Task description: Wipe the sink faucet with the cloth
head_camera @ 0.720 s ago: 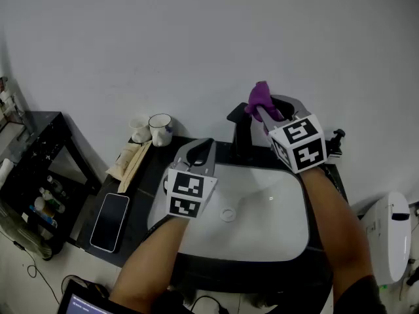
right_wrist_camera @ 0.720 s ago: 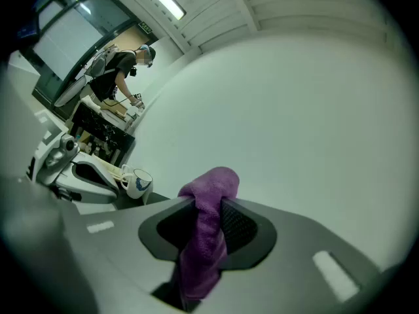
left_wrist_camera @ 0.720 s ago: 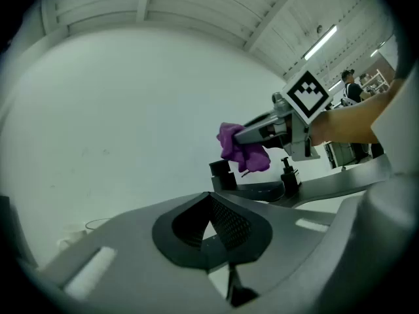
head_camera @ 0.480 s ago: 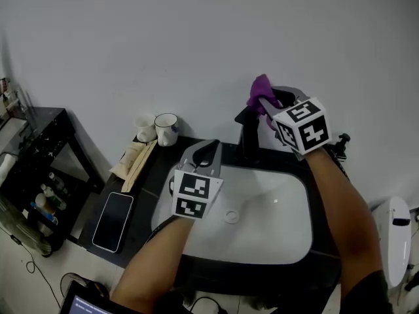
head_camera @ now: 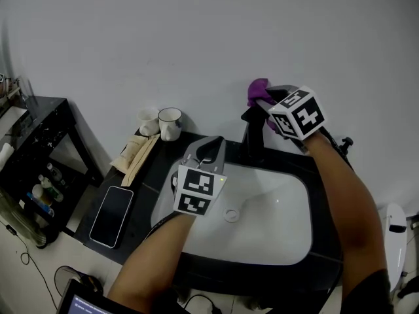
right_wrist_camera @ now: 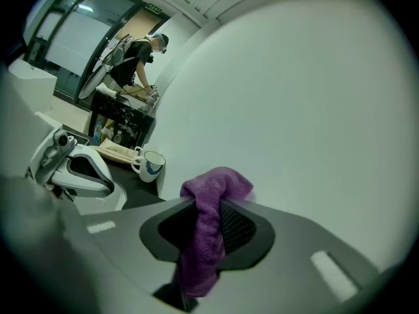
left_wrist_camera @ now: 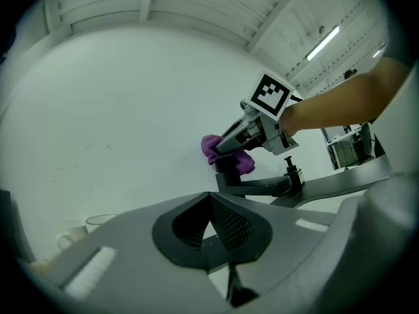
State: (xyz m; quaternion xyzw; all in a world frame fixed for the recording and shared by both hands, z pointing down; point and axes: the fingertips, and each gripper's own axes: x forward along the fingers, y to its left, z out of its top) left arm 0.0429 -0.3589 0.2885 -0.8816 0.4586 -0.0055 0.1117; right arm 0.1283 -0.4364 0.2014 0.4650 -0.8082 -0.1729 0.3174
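your right tongs [head_camera: 260,101] clamp the purple cloth [head_camera: 257,87] at the black faucet [head_camera: 251,142] top; your left tongs [head_camera: 211,142], closed and empty, hover over the sink [head_camera: 291,237].

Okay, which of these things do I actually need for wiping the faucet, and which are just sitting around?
For the job: purple cloth, right gripper clamping it, black faucet, sink.
Lying about: phone, mug, white cup, paper packets.

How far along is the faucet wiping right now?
Done: the purple cloth is picked up and clamped in the right gripper. In hand: it sits against the top of the black faucet. Left: probably the faucet's column and spout lower down. The left gripper, shut and empty, hangs over the sink.
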